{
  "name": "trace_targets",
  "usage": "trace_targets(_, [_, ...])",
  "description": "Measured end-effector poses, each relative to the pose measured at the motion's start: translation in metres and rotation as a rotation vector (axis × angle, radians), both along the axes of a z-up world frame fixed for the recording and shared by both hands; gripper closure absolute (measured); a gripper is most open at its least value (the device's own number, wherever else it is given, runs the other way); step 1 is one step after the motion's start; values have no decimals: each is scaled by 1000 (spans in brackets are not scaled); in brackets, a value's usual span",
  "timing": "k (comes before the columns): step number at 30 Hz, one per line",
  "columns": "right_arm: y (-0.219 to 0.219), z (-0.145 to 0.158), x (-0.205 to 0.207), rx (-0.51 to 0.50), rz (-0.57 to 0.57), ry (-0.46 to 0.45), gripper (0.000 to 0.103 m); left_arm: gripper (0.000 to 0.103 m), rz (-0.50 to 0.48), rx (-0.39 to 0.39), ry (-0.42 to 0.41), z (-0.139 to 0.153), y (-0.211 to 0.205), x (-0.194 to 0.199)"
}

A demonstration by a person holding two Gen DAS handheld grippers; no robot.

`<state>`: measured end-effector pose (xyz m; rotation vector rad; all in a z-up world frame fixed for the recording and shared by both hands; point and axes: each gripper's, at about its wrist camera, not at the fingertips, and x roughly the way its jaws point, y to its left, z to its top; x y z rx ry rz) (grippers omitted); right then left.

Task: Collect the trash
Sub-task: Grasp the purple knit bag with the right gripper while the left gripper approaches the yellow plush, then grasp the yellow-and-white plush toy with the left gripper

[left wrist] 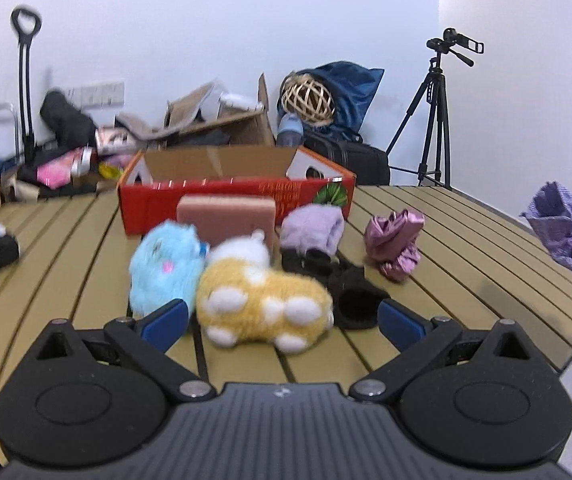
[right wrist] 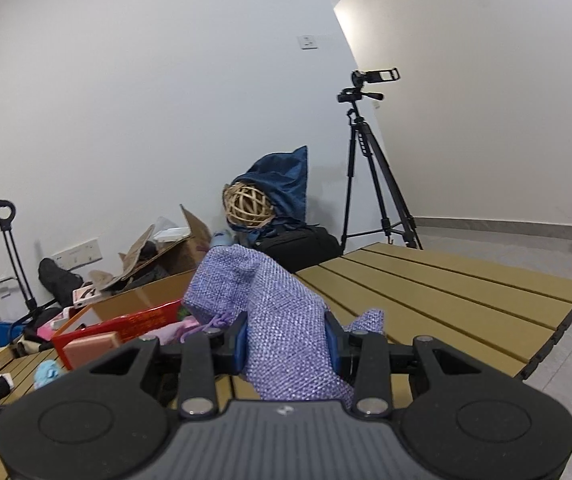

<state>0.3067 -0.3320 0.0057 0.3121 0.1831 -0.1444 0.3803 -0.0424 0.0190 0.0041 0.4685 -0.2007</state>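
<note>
Right up against the right wrist lens is the right gripper [right wrist: 286,344], and its blue pads are pinched in on a purple woven pouch [right wrist: 281,320]. It's squeezed about mid-body, so the drawstring mouth sticks up and forward past the fingertips while the tail bunches back toward the camera. My guess is that's on purpose: hold it by the middle, keep the mouth free, and stuff can be dropped in. Looks like the pouch is meant to be the trash bag here, but that's just my read.

Left gripper [left wrist: 281,316] is the opposite story: jaws spread wide, nothing between the pads. It hangs low over the slatted table [left wrist: 466,240], angled down at a yellow plush [left wrist: 261,304] sitting just ahead of the fingertips and roughly centered in the gap. Not touching it as far as I can tell, though that view is a bit blurry.

Going outward from there: a blue plush [left wrist: 161,268] is pressed against the yellow one on its left, black socks [left wrist: 350,292] lie just right, then a lilac fuzzy thing [left wrist: 312,226] and a crumpled pink shiny bag [left wrist: 394,242]. Behind them, a pink block [left wrist: 225,216] leans on a red box [left wrist: 237,196]. In this view the pouch shows at the far right edge, held above the table.
</note>
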Motion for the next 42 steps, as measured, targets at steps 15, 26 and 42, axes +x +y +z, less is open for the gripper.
trace_targets(15, [-27,-3,6,43,-37,11,67,1,19,100,137,-18,-6,76])
trace_targets(26, [-26,-3,13,57,-36,24,67,1,-11,163,169,-26,-17,76])
trace_targets(42, [-34,-2,5,78,-25,13,67,7,76,113,179,-16,-20,71])
